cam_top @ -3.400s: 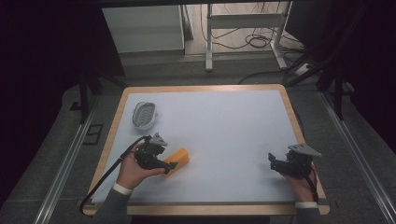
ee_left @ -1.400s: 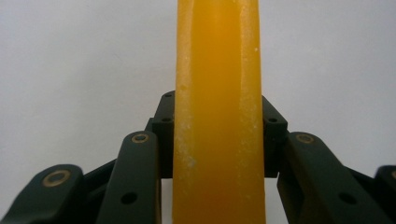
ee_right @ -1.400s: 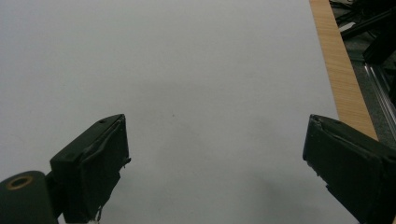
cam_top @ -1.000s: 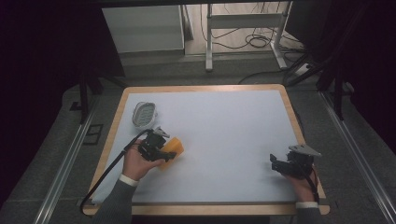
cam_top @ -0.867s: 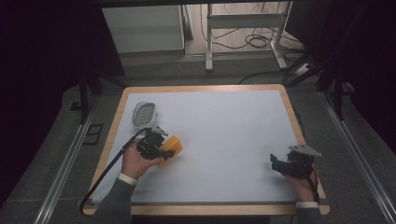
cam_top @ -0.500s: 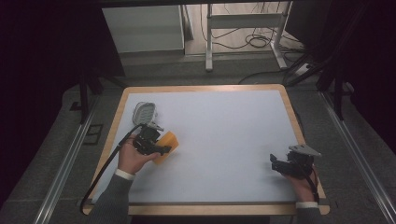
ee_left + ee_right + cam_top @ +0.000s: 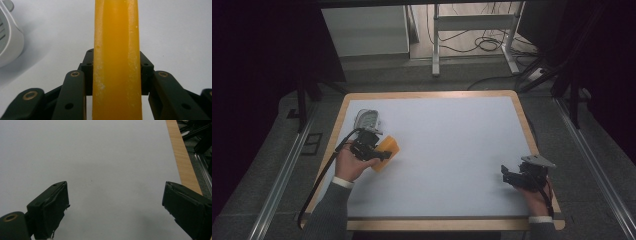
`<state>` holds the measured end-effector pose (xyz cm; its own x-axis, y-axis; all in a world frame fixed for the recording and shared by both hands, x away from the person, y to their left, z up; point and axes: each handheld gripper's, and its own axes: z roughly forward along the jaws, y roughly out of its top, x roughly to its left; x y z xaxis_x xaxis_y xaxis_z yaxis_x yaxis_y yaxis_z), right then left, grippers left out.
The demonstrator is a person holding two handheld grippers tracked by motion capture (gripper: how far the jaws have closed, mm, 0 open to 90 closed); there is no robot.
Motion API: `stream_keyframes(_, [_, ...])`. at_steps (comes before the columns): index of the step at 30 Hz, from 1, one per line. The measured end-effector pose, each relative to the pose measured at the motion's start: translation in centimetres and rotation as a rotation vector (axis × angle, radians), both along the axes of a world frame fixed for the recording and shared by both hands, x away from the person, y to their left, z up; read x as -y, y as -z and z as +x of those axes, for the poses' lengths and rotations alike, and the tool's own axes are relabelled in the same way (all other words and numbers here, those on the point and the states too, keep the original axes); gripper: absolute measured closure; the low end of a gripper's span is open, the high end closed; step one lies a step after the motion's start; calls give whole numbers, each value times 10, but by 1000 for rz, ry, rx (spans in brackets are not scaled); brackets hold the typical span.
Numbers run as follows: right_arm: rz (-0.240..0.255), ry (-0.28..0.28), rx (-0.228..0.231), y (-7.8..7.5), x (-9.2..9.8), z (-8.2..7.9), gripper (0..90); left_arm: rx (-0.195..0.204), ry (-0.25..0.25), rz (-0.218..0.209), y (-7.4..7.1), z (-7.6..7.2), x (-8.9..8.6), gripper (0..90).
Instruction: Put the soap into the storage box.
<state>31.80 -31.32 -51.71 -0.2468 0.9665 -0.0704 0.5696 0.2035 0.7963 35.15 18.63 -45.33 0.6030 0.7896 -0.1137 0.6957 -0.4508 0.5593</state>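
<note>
Orange block, white table

Lighting falls evenly from above on the tabletop, which reads pale and bright; the surroundings are dark, near black at left and right. Shadows on it are soft and faint. High view is slightly grainy, small detail unclear. In the left gripper view, the orange block is close and soft-focused, with mild sheen. Right gripper view is dimmer, greyish.

Left tool carried the orange block toward the white dish.
</note>
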Motion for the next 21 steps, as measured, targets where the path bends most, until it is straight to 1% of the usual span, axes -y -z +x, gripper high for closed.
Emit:
stream_keyframes(6, [3, 2, 0, 0, 1, 0, 70, 0, -1, 4, -3, 4, 0, 608])
stream_keyframes(9, [5, 4, -2, 0, 1, 0, 70, 3, -12, -5, -4, 7, -1, 608])
stream_keyframes(10, [5, 3, -1, 0, 1, 0, 70, -1, -10, 4, -5, 8, -1, 608])
stream_keyframes(12, [4, 1, 1, -1, 1, 0, 70, 1, -16, 10, -6, 10, -1, 608])
stream_keyframes(13, [5, 2, 1, -1, 1, 0, 70, 1, -18, 4, -7, 10, -2, 608])
stream_keyframes(16, [6, 3, -1, 0, 1, 0, 70, 1, -20, 12, -9, 13, -3, 608])
stream_keyframes(21, [6, 6, -1, 0, 1, 0, 70, 1, -29, 9, -10, 17, -5, 608])
